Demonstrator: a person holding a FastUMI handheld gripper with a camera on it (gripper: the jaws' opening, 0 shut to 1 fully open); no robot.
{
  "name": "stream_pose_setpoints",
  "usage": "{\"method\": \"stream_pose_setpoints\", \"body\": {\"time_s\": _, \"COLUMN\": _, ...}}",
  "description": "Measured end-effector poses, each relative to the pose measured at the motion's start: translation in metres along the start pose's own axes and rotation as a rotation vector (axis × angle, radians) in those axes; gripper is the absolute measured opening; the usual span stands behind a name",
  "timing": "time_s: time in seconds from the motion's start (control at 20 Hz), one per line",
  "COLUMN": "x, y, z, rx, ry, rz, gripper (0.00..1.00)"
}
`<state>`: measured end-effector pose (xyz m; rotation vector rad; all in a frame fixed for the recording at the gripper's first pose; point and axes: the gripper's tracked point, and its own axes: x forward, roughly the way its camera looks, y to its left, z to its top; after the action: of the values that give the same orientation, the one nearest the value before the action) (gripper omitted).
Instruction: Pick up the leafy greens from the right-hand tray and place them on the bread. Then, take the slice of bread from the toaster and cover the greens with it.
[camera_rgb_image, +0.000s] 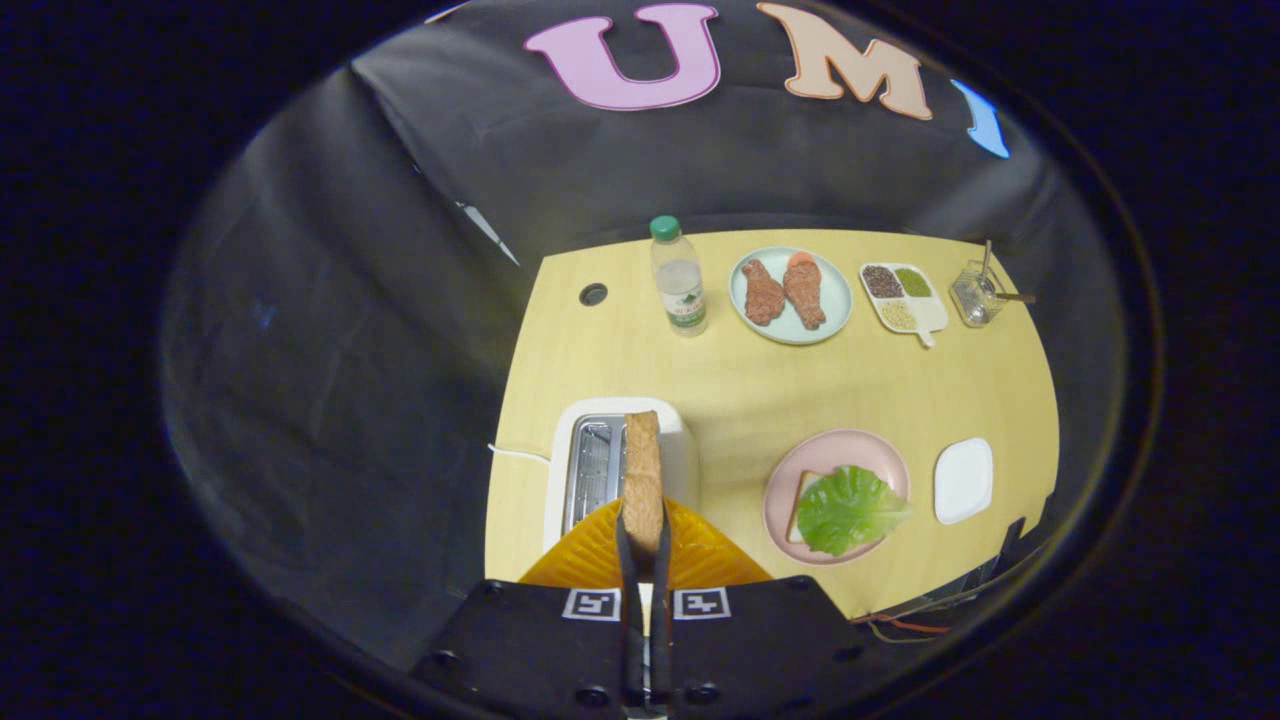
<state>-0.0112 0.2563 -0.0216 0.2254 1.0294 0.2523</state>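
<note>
Gripper view: gripper (643, 545) fingers nearly closed, pinching the slice of bread (642, 480) edge-on, one finger on each flat face; slice stands upright between the fingers, narrow browned crust edge facing camera, rough porous texture, its top reaching over the white toaster (620, 465) just beyond the fingertips; whether its lower end is clear of the slot cannot tell. Toaster is smooth, rounded, with a metal grille slot visible left of the slice, and a thin white cord (515, 453) runs off its left side. Ribbed finger pads flare out either side of the slice. To the right of the fingers, near, a round pink plate (835, 447) holds a second bread slice (800, 510), mostly covered by the leafy greens (848, 508), crinkled, veined, bright green, lying flat on it. Just right of the plate a small white rounded-square tray (964, 480), smooth. Well beyond the fingers at the table's far side: clear plastic bottle (678, 280) with green cap, pale green plate (835, 315) with two reddish-brown meat pieces (783, 290), divided white dish (905, 297) with grains or beans, small clear glass container (975, 297) with utensils. Table (800, 390) is light yellow wood-look, smooth, with a round cable hole (593, 294) near the far left corner
</note>
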Motion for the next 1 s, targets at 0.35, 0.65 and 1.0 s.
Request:
{"method": "stream_pose_setpoints", "body": {"time_s": 0.35, "x": -0.015, "y": -0.076, "z": -0.001, "rx": 0.011, "ry": -0.009, "rz": -0.078, "gripper": 0.05}}
{"method": "stream_pose_setpoints", "body": {"time_s": 0.65, "x": 0.020, "y": -0.145, "z": -0.028, "rx": 0.014, "ry": 0.068, "rz": -0.146, "gripper": 0.05}}
{"method": "stream_pose_setpoints", "body": {"time_s": 1.0, "x": 0.071, "y": -0.184, "z": -0.060, "rx": 0.097, "ry": 0.150, "rz": -0.113, "gripper": 0.05}}
